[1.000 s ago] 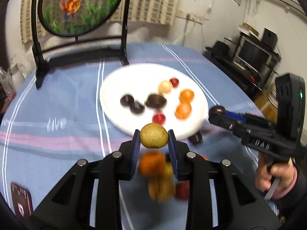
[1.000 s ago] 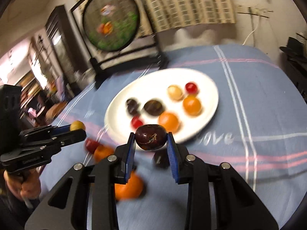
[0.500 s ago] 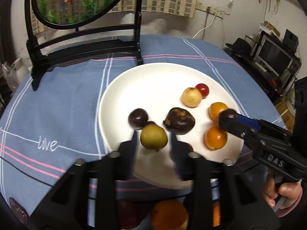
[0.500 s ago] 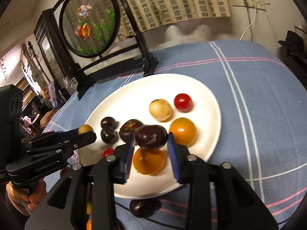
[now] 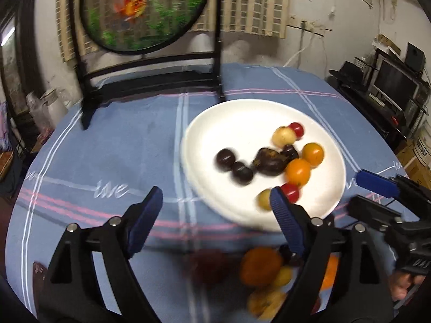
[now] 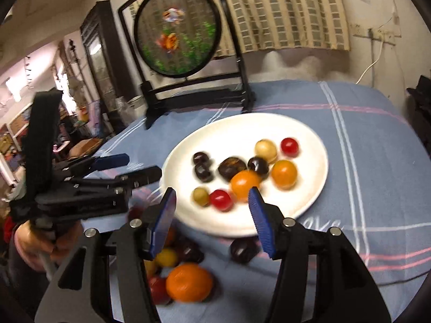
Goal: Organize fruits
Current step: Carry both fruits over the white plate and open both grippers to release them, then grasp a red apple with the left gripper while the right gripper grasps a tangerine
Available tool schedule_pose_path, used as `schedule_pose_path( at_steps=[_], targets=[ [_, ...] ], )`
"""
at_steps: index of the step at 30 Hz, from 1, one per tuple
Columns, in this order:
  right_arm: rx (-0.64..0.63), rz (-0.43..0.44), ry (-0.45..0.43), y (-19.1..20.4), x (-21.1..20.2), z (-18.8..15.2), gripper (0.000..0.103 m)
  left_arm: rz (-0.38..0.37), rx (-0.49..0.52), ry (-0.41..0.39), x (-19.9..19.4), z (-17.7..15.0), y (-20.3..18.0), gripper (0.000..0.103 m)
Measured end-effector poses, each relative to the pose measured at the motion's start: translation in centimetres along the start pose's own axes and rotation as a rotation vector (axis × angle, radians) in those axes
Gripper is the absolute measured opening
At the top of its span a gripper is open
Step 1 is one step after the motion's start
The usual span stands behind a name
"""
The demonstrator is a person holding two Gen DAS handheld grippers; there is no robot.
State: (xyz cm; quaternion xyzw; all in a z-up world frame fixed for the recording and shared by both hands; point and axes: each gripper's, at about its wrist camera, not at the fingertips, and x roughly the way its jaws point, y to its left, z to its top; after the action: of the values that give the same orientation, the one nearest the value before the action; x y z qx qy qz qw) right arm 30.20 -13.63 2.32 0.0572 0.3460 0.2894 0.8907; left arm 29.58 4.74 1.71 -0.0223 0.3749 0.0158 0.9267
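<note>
Blue checked cloth covers worktop (image 6: 377, 161). Both hand-held grippers, left (image 5: 215, 210) and right (image 6: 212, 212), gape empty. Loose fruits: orange (image 6: 189, 282) near plate (image 6: 315, 188). Round, smooth, soft-skinned; grip gently across middle.

Blurred loose fruits (image 5: 262, 271) under fingers (image 5: 285, 218)

Both tools are matte black plastic. The left gripper (image 5: 212, 210) and right gripper (image 6: 212, 212) carry ribbed blue pads (image 6: 260, 222), silver screw heads (image 6: 287, 222) and bare-skinned hands (image 6: 40, 245) on the handles.
</note>
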Motion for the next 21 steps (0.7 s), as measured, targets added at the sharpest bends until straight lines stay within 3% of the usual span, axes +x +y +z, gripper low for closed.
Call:
schedule_pose_path(
  at_steps=[4, 11, 19, 21],
  targets=[
    [-0.007, 0.072, 0.077, 0.7, -0.2, -1.9, 0.056, 0.008, -0.075, 0.005, -1.2, -2.3, 3.2, 0.085],
    [-0.094, 0.020, 0.197, 2.1, 0.8, -4.7, 0.056, 0.010, -0.150, 0.006, -2.0, -4.2, 6.1, 0.085],
    [0.040, 0.079, 0.242, 0.0, 2.2, -5.6, 0.056, 0.008, -0.135, 0.021, -1.9, -4.3, 5.7, 0.085],
    [0.073, 0.099, 0.253, -0.6, 2.7, -5.6, 0.051, -0.004, -0.134, 0.032, -1.7, -4.3, 5.6, 0.085]
  ],
)
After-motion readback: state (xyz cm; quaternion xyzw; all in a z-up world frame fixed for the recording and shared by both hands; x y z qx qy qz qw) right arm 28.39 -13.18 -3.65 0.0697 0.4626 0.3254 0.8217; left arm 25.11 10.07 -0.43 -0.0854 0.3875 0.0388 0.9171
